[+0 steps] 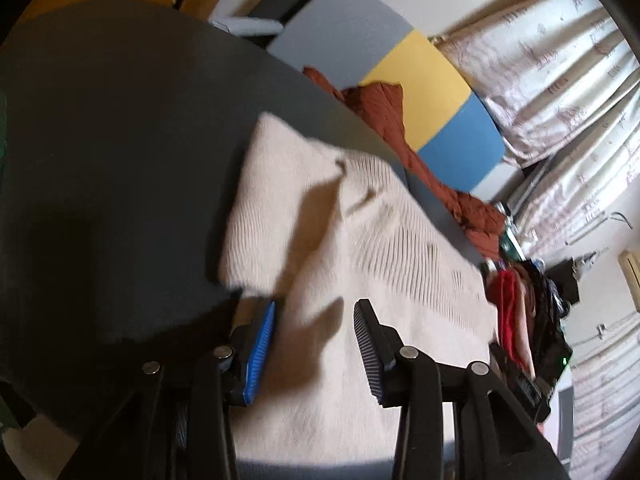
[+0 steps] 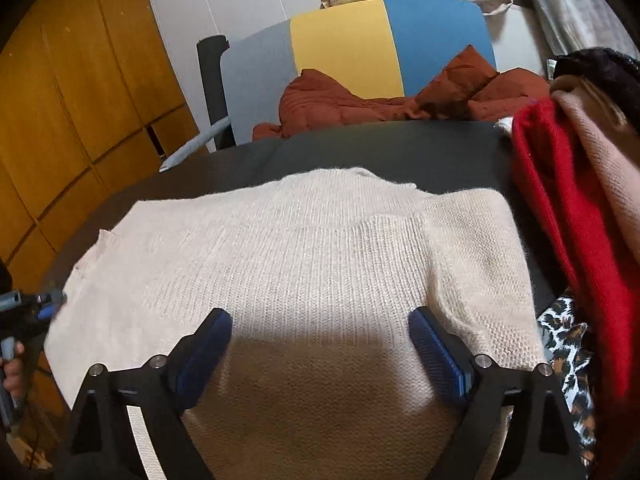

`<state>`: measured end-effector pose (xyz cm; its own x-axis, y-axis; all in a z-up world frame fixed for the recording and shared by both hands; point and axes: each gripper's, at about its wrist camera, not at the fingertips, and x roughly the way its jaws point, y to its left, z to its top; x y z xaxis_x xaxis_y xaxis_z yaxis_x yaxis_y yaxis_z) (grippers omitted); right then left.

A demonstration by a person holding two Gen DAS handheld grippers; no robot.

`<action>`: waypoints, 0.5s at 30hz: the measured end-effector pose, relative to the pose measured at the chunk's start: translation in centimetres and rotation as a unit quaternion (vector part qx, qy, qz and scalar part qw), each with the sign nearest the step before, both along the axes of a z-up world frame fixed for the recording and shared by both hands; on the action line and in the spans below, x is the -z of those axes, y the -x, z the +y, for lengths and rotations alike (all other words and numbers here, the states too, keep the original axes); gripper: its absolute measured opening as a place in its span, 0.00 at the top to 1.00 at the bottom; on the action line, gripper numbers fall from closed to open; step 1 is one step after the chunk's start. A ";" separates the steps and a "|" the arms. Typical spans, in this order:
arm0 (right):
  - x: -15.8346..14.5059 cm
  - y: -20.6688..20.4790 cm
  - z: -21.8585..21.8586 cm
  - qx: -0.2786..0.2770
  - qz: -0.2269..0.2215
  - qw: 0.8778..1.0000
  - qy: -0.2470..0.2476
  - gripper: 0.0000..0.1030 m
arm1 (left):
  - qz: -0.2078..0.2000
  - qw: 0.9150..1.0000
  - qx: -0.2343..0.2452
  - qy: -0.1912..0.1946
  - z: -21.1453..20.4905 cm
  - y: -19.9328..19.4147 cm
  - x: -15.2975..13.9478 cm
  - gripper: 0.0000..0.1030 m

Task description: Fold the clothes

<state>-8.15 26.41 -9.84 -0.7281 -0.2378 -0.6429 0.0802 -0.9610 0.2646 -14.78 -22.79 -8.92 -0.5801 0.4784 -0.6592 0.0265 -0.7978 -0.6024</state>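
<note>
Hovering with jaws apart and empty, the left gripper (image 1: 314,352) and right gripper (image 2: 320,354) flank a cream ribbed knit sweater (image 2: 304,264) spread on the dark round table (image 1: 120,140); uneven grasps risk bunching the fold.

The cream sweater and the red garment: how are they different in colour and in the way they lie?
The cream sweater is pale and spread flat on the dark table; the red garment is bright and bunched in a pile of clothes at the right. The sweater shows ribbed knit; the red one looks fuzzy. Both are soft knitwear.
</note>
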 end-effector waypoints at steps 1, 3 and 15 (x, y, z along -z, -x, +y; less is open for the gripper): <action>-0.1 -0.4 0.5 -0.001 0.003 1.000 0.008 0.10 | 0.004 1.000 0.006 0.002 0.1 -0.2 -0.1 0.63; -0.1 -0.7 0.9 -0.003 0.008 1.000 0.022 0.10 | 0.011 1.000 0.024 -0.002 0.4 -0.5 -0.5 0.79; -0.2 -1.5 1.6 -0.011 0.016 0.999 0.049 0.08 | -0.042 0.998 0.008 0.041 -1.6 -2.9 0.4 0.96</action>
<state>-6.63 27.97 -9.61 -0.7425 -0.3141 -0.5917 0.1103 -0.9285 0.3545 -11.89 -24.37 -9.27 -0.5134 0.4306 -0.7423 0.0606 -0.8447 -0.5319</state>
